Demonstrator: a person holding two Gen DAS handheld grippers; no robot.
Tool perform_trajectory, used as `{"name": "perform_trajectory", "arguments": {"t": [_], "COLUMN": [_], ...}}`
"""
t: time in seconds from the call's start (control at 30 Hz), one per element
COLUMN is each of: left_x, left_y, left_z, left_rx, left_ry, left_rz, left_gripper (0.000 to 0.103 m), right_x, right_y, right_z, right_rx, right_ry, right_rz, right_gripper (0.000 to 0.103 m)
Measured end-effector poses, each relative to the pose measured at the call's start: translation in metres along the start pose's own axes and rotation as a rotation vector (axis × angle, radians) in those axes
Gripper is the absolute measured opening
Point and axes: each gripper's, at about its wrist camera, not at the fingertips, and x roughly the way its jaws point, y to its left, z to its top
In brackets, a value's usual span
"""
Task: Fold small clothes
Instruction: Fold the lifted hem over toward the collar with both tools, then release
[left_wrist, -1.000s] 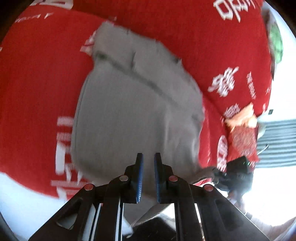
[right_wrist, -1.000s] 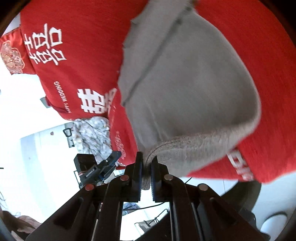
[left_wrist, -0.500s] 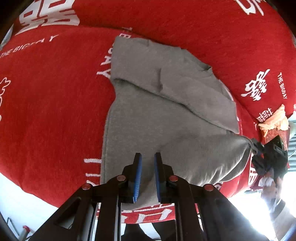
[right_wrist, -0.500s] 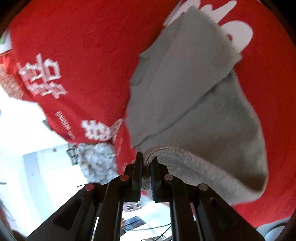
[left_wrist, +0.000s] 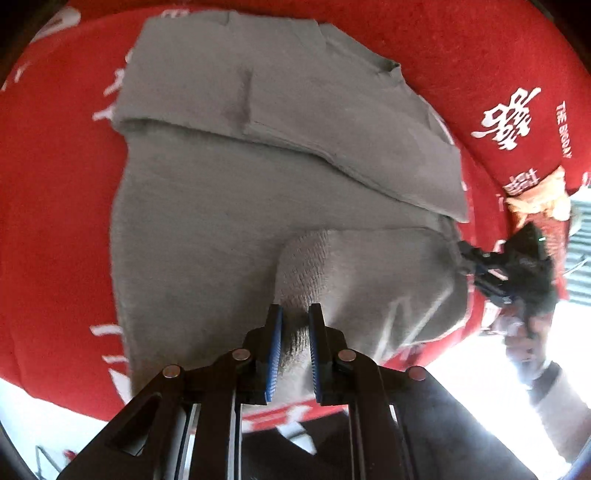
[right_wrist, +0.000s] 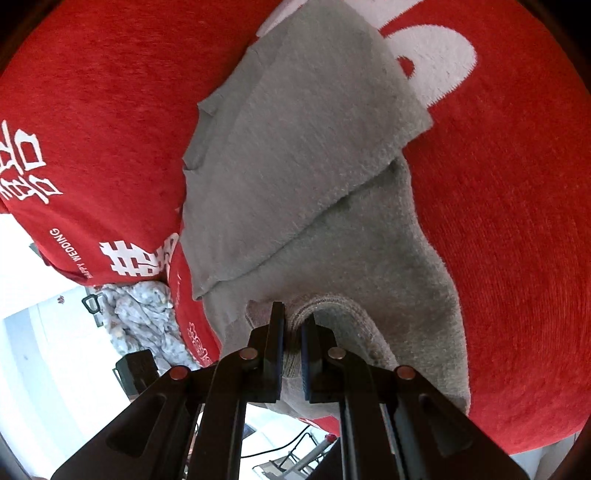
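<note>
A small grey knit garment (left_wrist: 229, 177) lies on a red blanket (left_wrist: 55, 206), with its far part folded over itself. My left gripper (left_wrist: 294, 314) is shut on the garment's ribbed near edge and holds it raised. In the right wrist view the same grey garment (right_wrist: 295, 155) shows, and my right gripper (right_wrist: 292, 317) is shut on its ribbed hem at the near edge. The right gripper also shows in the left wrist view (left_wrist: 480, 266), at the garment's right corner.
The red blanket (right_wrist: 110, 110) with white lettering covers the whole surface. A crumpled pale patterned cloth (right_wrist: 144, 317) lies past the blanket's left edge in the right wrist view. An orange cloth (left_wrist: 535, 199) lies at the far right in the left wrist view.
Both grippers have carried the near edge forward over the garment, which now looks closer and larger. Ribbed fabric now shows between the left fingers.
</note>
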Motion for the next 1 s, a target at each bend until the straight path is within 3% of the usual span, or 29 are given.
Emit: {"name": "perform_trajectory", "arguments": {"t": [0.07, 0.13, 0.2, 0.27, 0.33, 0.43, 0.47, 0.53, 0.6, 0.63, 0.67, 0.7, 0.87, 1.0], "left_x": [-0.012, -0.023, -0.026, -0.019, -0.001, 0.03, 0.041, 0.059, 0.072, 0.072, 0.07, 0.066, 0.022, -0.011], "left_y": [0.001, 0.0, -0.006, -0.019, -0.027, -0.026, -0.023, -0.018, -0.013, -0.012, -0.012, -0.013, -0.041, -0.063], "left_z": [-0.001, 0.0, 0.001, 0.006, 0.014, 0.022, 0.024, 0.025, 0.025, 0.025, 0.025, 0.024, 0.029, 0.057], "left_rx": [-0.032, -0.039, -0.011, 0.051, 0.108, 0.111, 0.107, 0.098, 0.098, 0.107, 0.119, 0.126, 0.248, 0.291], "left_ry": [-0.01, -0.037, -0.055, -0.077, -0.046, 0.009, 0.032, 0.067, 0.091, 0.072, 0.053, 0.042, -0.079, -0.192], "left_rz": [-0.045, -0.028, 0.027, 0.064, 0.099, 0.117, 0.111, 0.118, 0.139, 0.158, 0.14, 0.104, 0.101, 0.092], "left_gripper": [0.014, 0.019, 0.101, 0.102, 0.102, 0.101, 0.101, 0.089, 0.053, 0.047, 0.022, 0.011, 0.011, 0.011], "right_x": [0.001, 0.002, 0.005, 0.009, 0.011, 0.014, 0.014, 0.015, 0.015, 0.014, 0.013, 0.011, -0.013, -0.039], "right_y": [-0.002, -0.004, -0.006, -0.006, -0.006, -0.005, -0.005, -0.004, -0.002, 0.0, 0.003, 0.007, 0.041, 0.081], "right_z": [0.002, 0.004, 0.007, 0.009, 0.01, 0.011, 0.011, 0.011, 0.01, 0.009, 0.007, 0.004, -0.007, 0.008], "right_rx": [0.008, 0.007, 0.016, 0.022, 0.019, 0.017, 0.016, 0.015, 0.016, 0.013, 0.005, -0.006, -0.066, -0.125], "right_ry": [0.013, 0.029, 0.042, 0.054, 0.062, 0.071, 0.072, 0.067, 0.053, 0.045, 0.035, 0.023, -0.074, -0.168], "right_rz": [0.001, -0.005, -0.002, -0.004, -0.01, -0.022, -0.027, -0.037, -0.049, -0.055, -0.062, -0.069, -0.029, 0.016], "right_gripper": [0.008, 0.008, 0.008, 0.008, 0.008, 0.008, 0.008, 0.008, 0.008, 0.008, 0.008, 0.008, 0.008, 0.008]}}
